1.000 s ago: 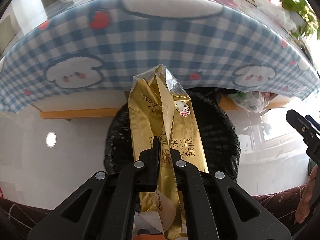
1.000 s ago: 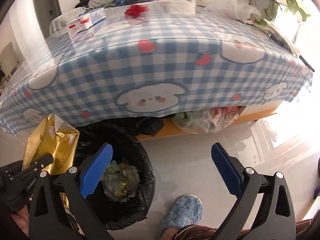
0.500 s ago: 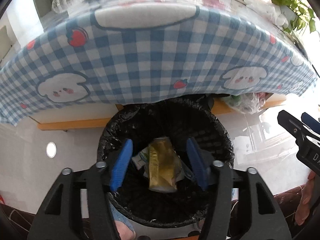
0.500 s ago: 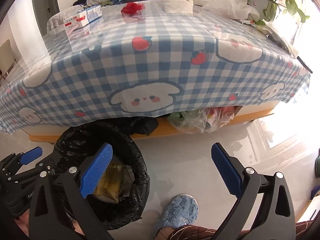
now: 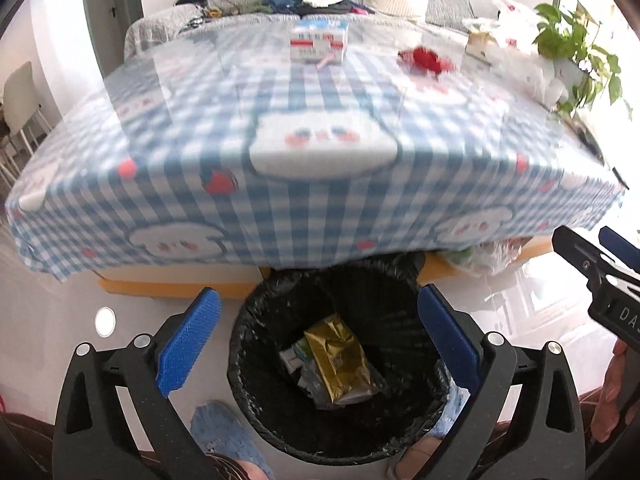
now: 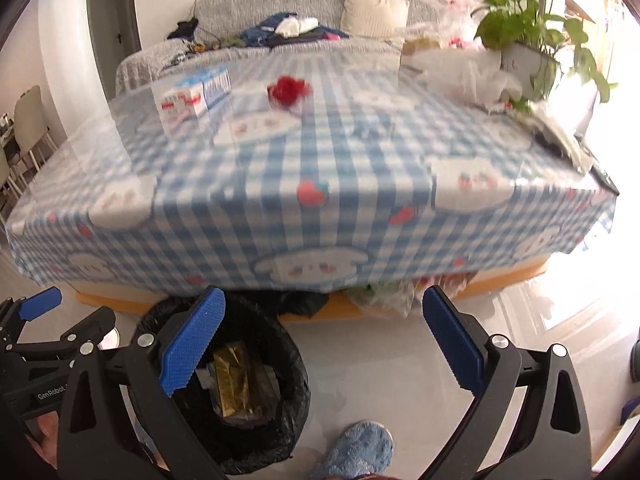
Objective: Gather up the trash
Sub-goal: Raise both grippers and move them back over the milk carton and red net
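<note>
One second ago the left tongs (image 5: 316, 336) clamped the gold wrapper (image 5: 338, 358) above the bin (image 5: 256, 360); now their jaws have just been opening and stand wide apart with nothing between them, and the wrapper lies inside the bin on other rubbish. Both tongs sit higher over the bin than before, so more of the desk (image 5: 320, 200) top behind it shows. The right tongs (image 6: 320, 340), beside the bin, gape apart and empty as before.
</note>
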